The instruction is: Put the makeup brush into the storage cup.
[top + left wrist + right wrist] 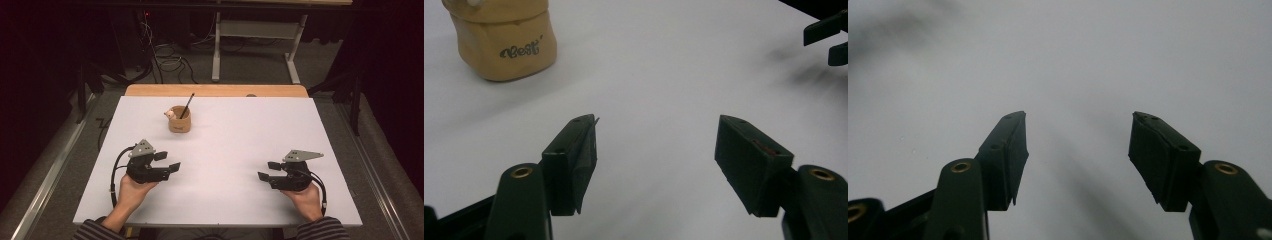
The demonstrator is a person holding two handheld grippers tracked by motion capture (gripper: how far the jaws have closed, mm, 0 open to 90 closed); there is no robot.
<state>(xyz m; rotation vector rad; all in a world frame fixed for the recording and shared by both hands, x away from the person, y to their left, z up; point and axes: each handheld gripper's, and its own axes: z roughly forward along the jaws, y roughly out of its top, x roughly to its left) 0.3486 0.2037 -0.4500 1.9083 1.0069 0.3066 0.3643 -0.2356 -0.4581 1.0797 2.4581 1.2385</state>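
The white table carries little: a tan cup stands upright toward its far left, with a dark pen leaning out of it and a small pale figure on its rim. Nearest it is the left gripper, jaws apart and empty, resting low on the near left. The right gripper, also with jaws apart and holding nothing, sits well apart on the near right. The likely step is a reach for the pen: I would bring the left gripper up over the cup and close on the shaft above the rim, without nudging the cup. Nothing lies between gripper and cup.
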